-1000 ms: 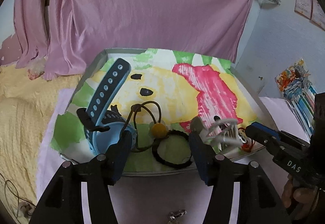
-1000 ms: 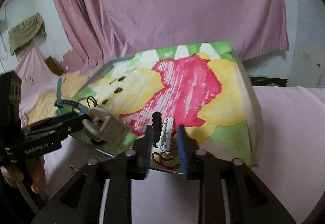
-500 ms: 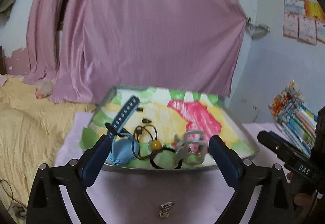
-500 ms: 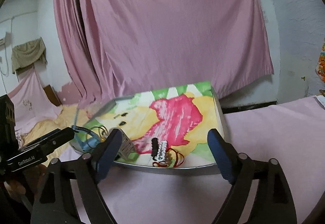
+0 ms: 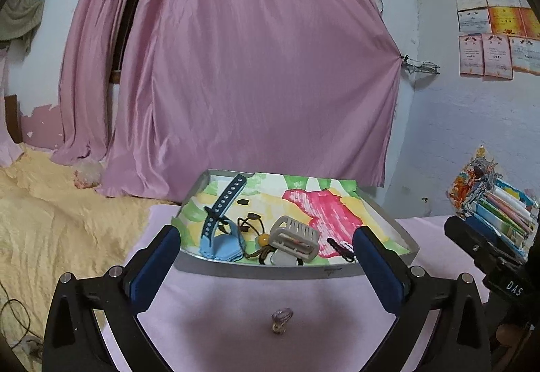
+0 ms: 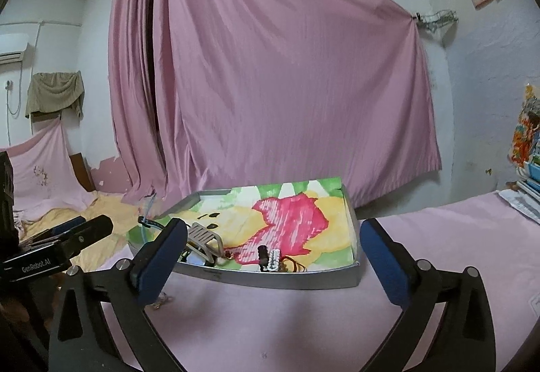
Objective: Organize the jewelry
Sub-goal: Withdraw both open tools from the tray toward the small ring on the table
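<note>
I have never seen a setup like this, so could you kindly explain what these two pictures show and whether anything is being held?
A person holds two hand-held grippers, each with a fisheye camera looking along its blue-padded fingers. One picture comes from the left gripper, the other from the right gripper. Both are open and hold nothing. Ahead, on a pink cloth, stands a metal tray lined with a colourful drawing. In it lie a blue watch strap, a white hair claw and dark hair ties. A small ring-like trinket lies outside the tray.
</note>
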Demonstrator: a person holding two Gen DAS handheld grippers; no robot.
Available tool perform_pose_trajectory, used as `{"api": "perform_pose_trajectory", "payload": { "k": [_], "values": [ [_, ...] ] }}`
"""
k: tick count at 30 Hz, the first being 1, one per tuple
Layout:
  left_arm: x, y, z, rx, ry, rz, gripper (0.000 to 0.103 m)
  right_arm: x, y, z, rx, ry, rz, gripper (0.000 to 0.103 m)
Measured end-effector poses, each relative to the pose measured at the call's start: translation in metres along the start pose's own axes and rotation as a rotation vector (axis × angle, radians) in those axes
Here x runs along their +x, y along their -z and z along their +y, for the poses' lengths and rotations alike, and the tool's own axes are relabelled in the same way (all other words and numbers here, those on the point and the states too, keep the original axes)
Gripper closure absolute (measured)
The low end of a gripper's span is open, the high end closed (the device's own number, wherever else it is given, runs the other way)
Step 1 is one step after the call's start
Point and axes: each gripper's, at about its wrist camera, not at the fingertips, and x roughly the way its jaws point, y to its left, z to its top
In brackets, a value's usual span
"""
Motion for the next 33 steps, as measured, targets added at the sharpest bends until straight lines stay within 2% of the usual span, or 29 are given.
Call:
{"api": "perform_pose_trajectory", "payload": {
  "k": [9, 14, 21, 25, 29, 31, 33],
  "values": [
    [-0.032, 0.01, 0.004, 0.005, -0.02, -0.053, 0.0, -0.022, 0.007, 0.009, -0.015, -0.019, -0.046, 0.002],
    [-0.038, 0.017, 0.007, -0.001, -0.033, -0.045, 0.0, -0.028, 0.009, 0.014, -0.049, -0.03, -0.059, 0.002],
    [-0.03, 0.029, 0.016, -0.021, -0.028, 0.042, 0.001, -0.02, 0.012, 0.018, -0.082, -0.083, 0.034, 0.002],
    [-0.018, 0.036, 0.022, -0.054, 0.008, 0.136, 0.001, -0.01, 0.014, 0.018, -0.079, -0.106, 0.101, 0.002],
    [-0.009, 0.042, 0.022, -0.065, 0.015, 0.194, 0.001, 0.001, 0.018, 0.018, -0.081, -0.117, 0.167, 0.003],
    [-0.007, 0.045, 0.021, -0.066, 0.019, 0.214, 0.001, 0.004, 0.02, 0.019, -0.089, -0.127, 0.199, 0.006],
    [-0.004, 0.046, 0.019, -0.063, 0.025, 0.232, 0.003, 0.009, 0.022, 0.022, -0.097, -0.137, 0.226, 0.014]
  ]
}}
